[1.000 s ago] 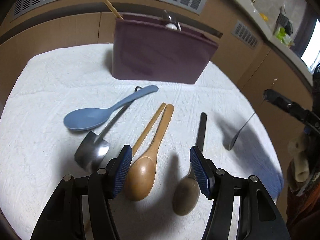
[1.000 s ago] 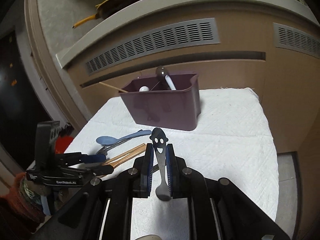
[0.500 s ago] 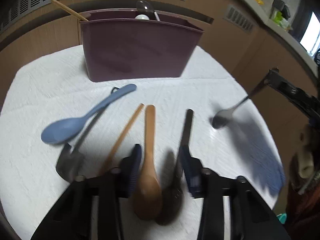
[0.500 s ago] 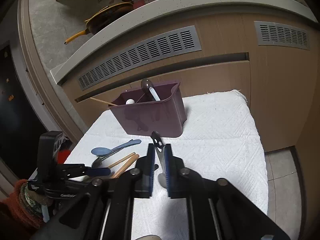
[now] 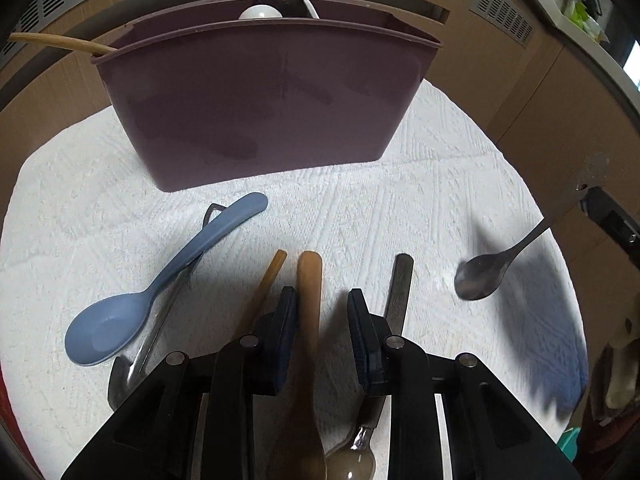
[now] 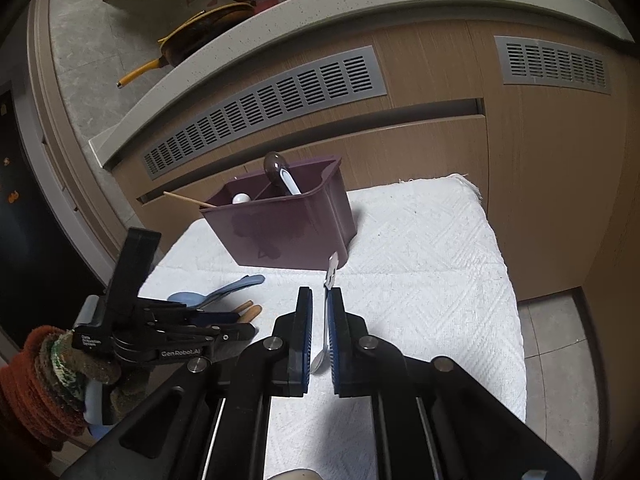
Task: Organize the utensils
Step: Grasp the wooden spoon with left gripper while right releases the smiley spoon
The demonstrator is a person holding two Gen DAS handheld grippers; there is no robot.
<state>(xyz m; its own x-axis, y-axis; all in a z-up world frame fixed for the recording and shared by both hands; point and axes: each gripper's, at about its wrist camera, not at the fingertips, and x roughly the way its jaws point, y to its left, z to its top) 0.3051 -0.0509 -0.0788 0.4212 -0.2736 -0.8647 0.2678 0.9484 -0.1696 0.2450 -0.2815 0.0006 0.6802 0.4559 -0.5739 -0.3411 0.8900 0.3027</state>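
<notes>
My left gripper (image 5: 322,312) points down at the white towel (image 5: 400,200), its jaws closing around the handle of a wooden spoon (image 5: 310,280). The handle lies against the left pad, and a gap still shows at the right pad. My right gripper (image 6: 320,308) holds a metal spoon (image 6: 329,300) edge-on against its right pad while its jaws are opening. In the left wrist view that metal spoon (image 5: 478,276) hangs bowl-down over the towel's right side. The purple utensil holder (image 5: 264,120) stands behind, with several utensils in it.
On the towel lie a blue spoon (image 5: 160,280) across a metal utensil (image 5: 120,380), a wooden stick (image 5: 266,280) and a dark-handled spoon (image 5: 400,284). Wooden cabinet fronts (image 6: 420,144) rise right behind the holder. A person's sleeve (image 6: 36,392) shows at the left.
My left gripper has moved forward over the wooden spoon and narrowed its jaws around the handle. In my right gripper the metal spoon has turned from face-on to edge-on.
</notes>
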